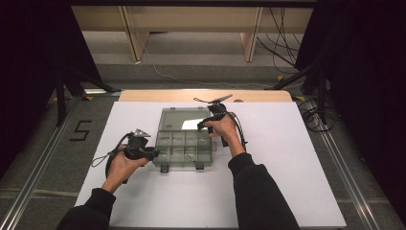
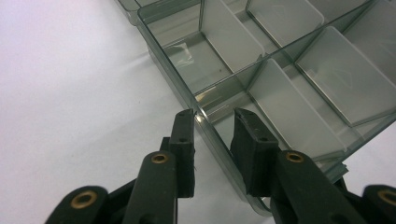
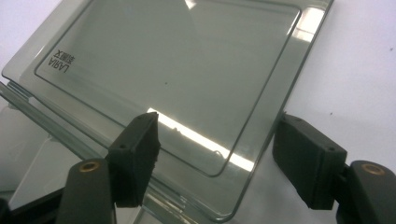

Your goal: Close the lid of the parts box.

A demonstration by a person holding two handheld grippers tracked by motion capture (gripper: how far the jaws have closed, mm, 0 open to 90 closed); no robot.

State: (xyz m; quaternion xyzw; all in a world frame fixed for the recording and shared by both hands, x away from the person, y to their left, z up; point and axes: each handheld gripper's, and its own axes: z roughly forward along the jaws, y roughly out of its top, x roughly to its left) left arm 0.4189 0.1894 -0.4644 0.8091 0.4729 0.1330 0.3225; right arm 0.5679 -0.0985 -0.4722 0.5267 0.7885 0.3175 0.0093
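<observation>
Nearest the person, the left gripper (image 1: 152, 153) is being held at the left wall of the compartment box (image 2: 280, 60), its jaws narrowly parted astride that wall, not clearly pinching it. The box is lying mid-table on the white sheet (image 1: 297, 158). Farther off, the right gripper (image 3: 217, 149) is being held with jaws wide around the corner of the open lid (image 3: 177, 65). Closing the lid is judged to be in hand; next, that corner must be gripped and swung over.
</observation>
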